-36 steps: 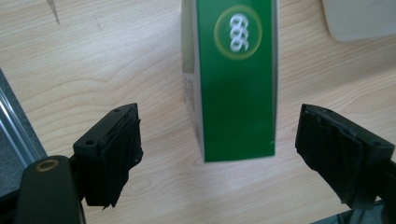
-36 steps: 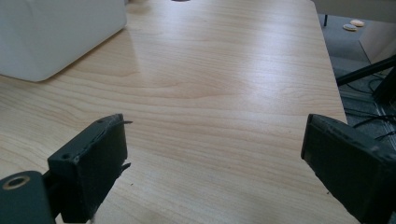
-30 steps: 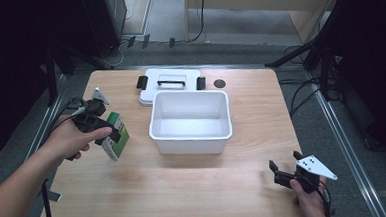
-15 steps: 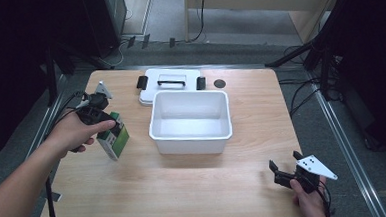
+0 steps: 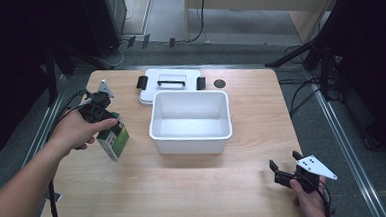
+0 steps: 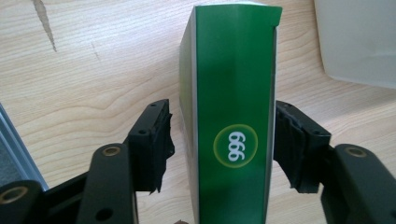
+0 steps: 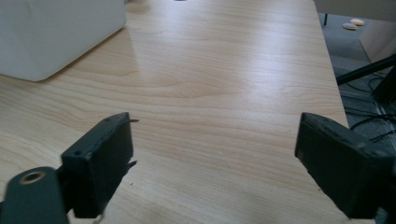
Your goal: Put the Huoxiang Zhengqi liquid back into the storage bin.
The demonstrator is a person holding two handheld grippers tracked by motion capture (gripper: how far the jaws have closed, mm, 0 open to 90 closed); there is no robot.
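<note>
Green card covers the small box (image 5: 113, 139) that stands upright near the left edge of the tabletop (image 5: 195, 188), just left of the white tub (image 5: 190, 121); a pale ring with the digits 999 shows on its narrow face in the left gripper view (image 6: 233, 107). The left tongs (image 5: 101, 113) reach down over the box from its far side, held in the person's left hand (image 5: 77, 132). Their jaws have just been closing with the box between them: in the left gripper view the right pad (image 6: 292, 140) lies against the box's edge, while a thin gap separates the left pad (image 6: 156, 140) from the other side, so the grip is not yet firm. Behind the tub, at the far edge, lies a white lid (image 5: 169, 84) with a black handle. The right tongs (image 5: 279, 171) rest near the near right corner in the right hand (image 5: 308, 200), jaws wide apart over bare wood with nothing between them.
</note>
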